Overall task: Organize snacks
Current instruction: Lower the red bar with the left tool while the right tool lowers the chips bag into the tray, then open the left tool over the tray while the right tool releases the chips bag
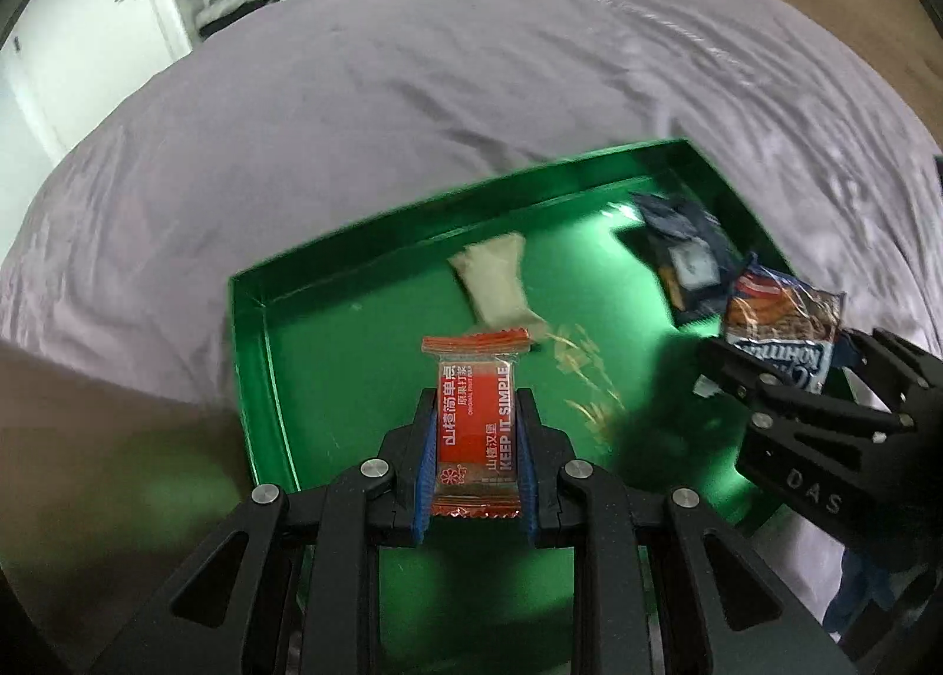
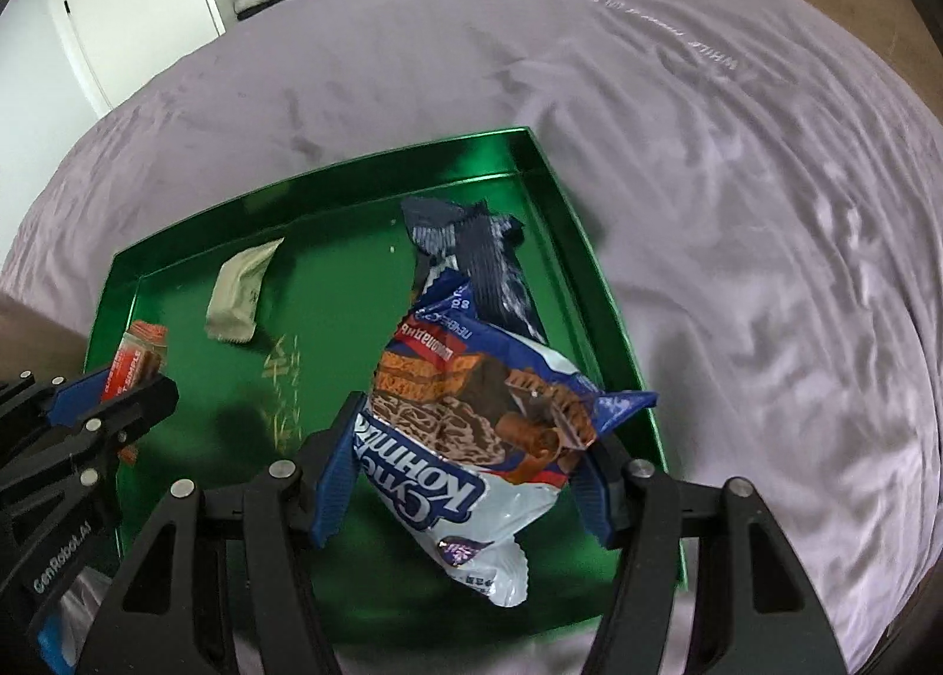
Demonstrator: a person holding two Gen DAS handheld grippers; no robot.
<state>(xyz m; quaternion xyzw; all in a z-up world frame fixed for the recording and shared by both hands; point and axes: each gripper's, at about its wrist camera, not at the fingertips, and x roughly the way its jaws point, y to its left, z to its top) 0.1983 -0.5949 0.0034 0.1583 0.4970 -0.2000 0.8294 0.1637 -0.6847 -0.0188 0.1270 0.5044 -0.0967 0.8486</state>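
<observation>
Two snacks in transit | left tongs (image 1: 476, 427) clamp red packet (image 1: 476, 410) | right tongs (image 2: 465, 474) clamp wafer bag (image 2: 471, 421) | both over green tray (image 2: 353, 180) on bed (image 2: 737, 174) | next: lower, release beside beige packet (image 2: 241, 292)

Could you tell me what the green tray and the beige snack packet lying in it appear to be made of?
Green tray: probably metal or foil-faced card with a glossy finish, since its floor mirrors light and shadows. Beige snack packet: likely matte plastic film, given its dull surface and crimped end.
</observation>
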